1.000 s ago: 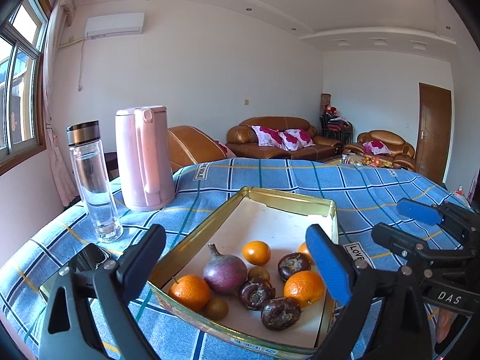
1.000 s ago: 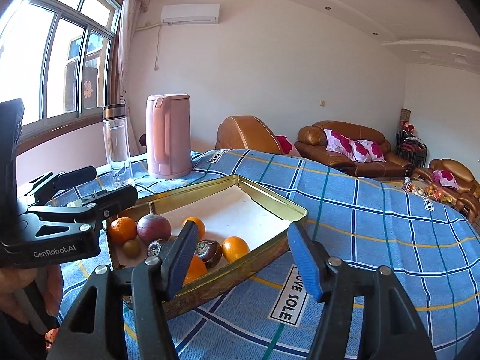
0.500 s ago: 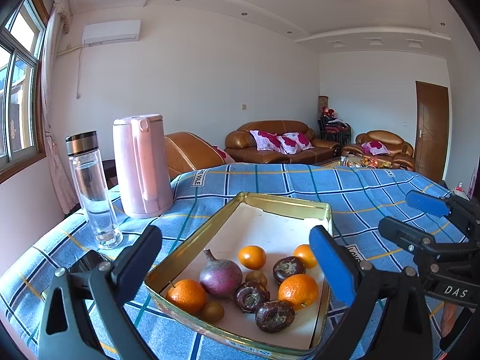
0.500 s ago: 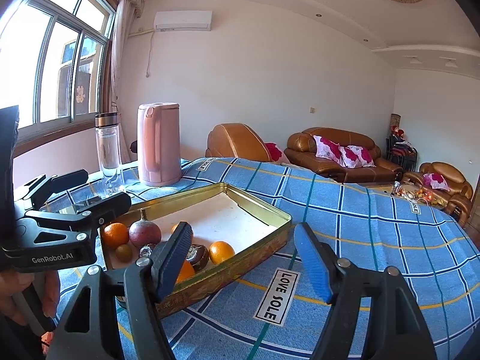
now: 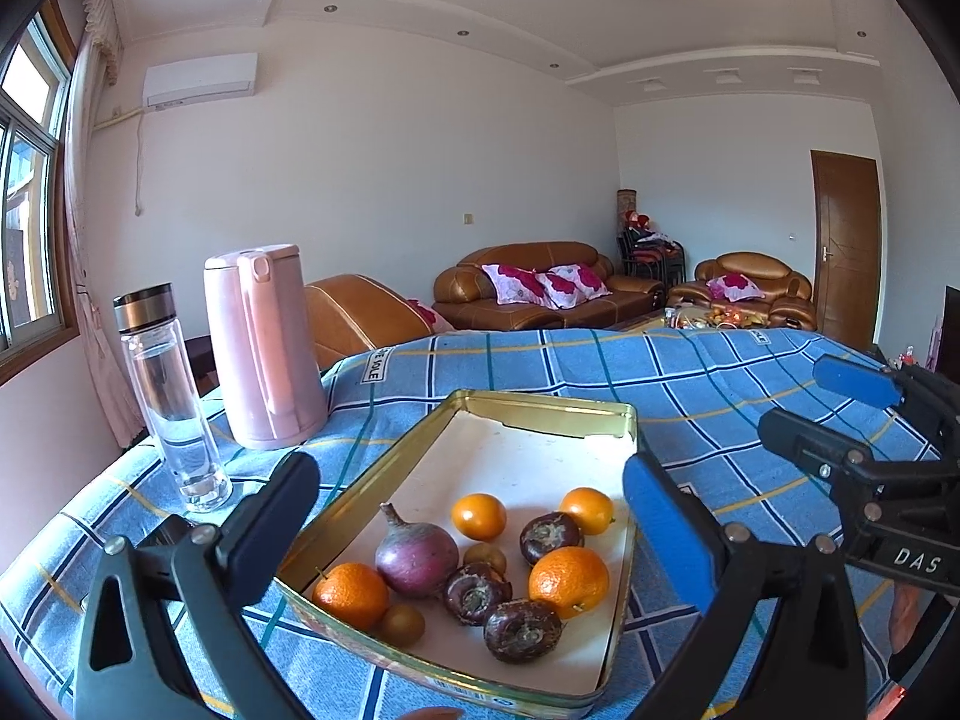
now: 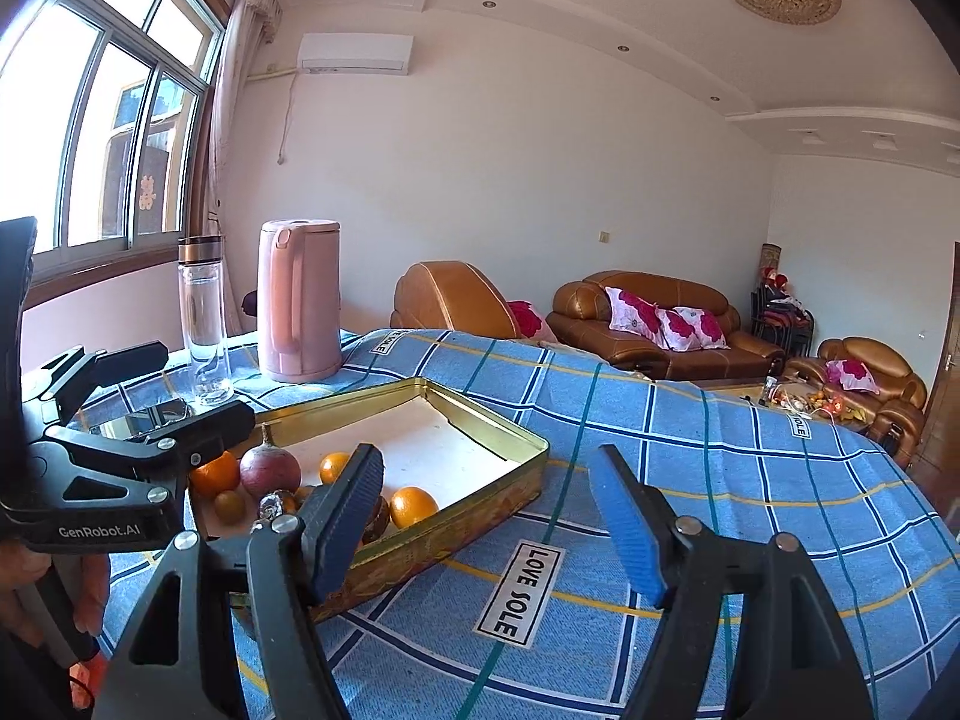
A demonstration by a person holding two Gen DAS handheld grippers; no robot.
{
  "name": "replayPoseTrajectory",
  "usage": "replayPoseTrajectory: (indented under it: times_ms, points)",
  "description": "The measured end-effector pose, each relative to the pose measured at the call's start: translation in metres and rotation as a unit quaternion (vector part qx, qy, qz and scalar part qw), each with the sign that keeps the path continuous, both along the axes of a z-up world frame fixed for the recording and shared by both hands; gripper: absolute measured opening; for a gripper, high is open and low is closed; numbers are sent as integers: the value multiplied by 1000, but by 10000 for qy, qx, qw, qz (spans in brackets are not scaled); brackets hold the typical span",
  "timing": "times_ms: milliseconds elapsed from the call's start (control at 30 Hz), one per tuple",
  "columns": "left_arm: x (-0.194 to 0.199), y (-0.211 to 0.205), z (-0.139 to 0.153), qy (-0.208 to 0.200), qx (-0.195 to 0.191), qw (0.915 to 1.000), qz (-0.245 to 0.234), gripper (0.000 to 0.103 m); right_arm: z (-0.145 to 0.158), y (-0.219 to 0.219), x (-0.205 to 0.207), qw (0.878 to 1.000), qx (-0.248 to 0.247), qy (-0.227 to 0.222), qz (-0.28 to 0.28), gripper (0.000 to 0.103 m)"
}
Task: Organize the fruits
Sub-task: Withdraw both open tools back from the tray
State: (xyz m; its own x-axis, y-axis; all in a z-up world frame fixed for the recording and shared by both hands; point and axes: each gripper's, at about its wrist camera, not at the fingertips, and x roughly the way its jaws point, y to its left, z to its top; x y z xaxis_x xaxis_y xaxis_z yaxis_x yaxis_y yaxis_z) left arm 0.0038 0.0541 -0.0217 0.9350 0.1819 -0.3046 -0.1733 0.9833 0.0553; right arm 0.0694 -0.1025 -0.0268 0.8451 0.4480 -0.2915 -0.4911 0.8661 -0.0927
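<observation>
Both claws are spread wide with nothing between their pads: the left claw hangs over the near end of the gold tin tray, likely framing a pick, and the right claw hangs beside the tray over the blue checked counter cloth. The fruits cluster at the tray's near end: 4 oranges, 3 dark water chestnuts and a purple bulb with its stem pointing up and away. The tray's long axis runs away from the claws.

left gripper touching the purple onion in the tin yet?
Apart. The left wrist view shows the left gripper open, its fingers flanking the tin from above, with the purple onion sitting clear between them, untouched.
</observation>
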Motion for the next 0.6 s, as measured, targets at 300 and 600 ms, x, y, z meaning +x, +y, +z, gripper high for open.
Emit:
replayPoseTrajectory:
  times_ms: [300, 600]
  points:
    - [0, -12, 3, -30, 165, 9999, -30, 103, 1, -13, -2, 9999, 75, -39, -102, 73]
    - [-1, -14, 1, -57, 168, 9998, -80, 103, -3, -16, -1, 9999, 75, 21, -120, 73]
